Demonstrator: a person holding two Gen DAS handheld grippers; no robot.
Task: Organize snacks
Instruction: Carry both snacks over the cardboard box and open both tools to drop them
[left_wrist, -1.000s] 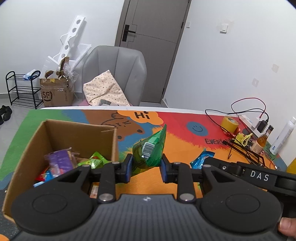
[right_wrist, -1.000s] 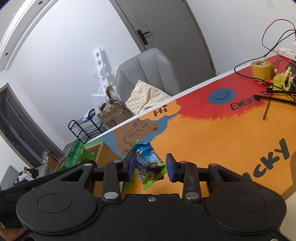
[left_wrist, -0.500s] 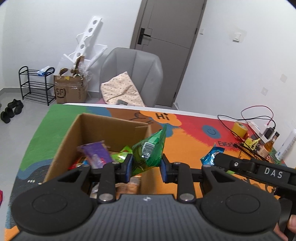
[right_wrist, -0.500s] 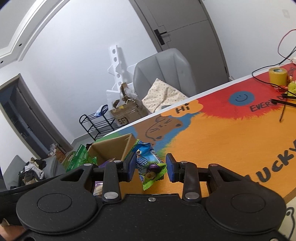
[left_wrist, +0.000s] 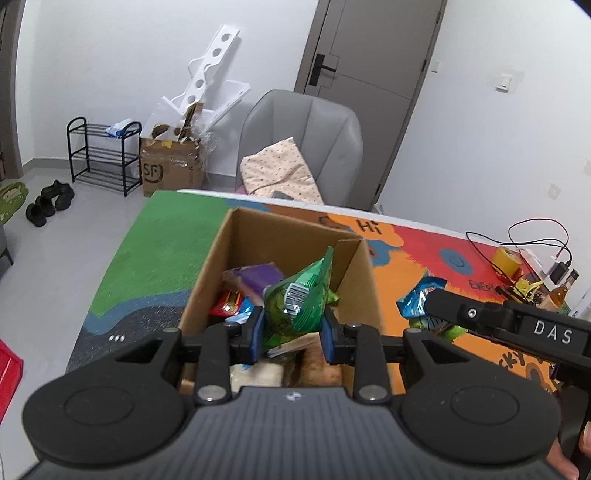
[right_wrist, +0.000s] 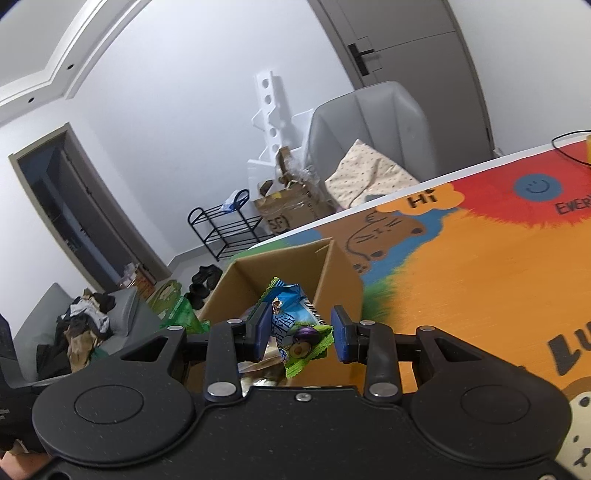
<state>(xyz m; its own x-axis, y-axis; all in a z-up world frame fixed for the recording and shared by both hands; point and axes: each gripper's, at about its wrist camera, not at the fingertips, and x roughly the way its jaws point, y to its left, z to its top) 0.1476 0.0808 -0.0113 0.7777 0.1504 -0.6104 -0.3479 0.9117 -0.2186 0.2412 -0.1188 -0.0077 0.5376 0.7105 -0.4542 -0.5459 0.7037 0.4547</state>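
open brown cardboard box (left_wrist: 295, 236) part-filled | left gripper (left_wrist: 291, 334) clamped on green foil packet (left_wrist: 299, 299) | right gripper (right_wrist: 300, 336) clamped on blue-green packet (right_wrist: 295, 328), box at 12 o'clock | both drops pending

Green snack bag (left_wrist: 297, 301) clamped in left hand-held gripper (left_wrist: 293, 334) — above open cardboard box (left_wrist: 236, 254) (snacks inside)

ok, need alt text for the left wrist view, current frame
The left gripper holds a green snack bag over an open cardboard box of mixed snacks on a colourful painted table. At right, the right gripper carries a blue snack bag beside the box; a grey chair and door stand behind.
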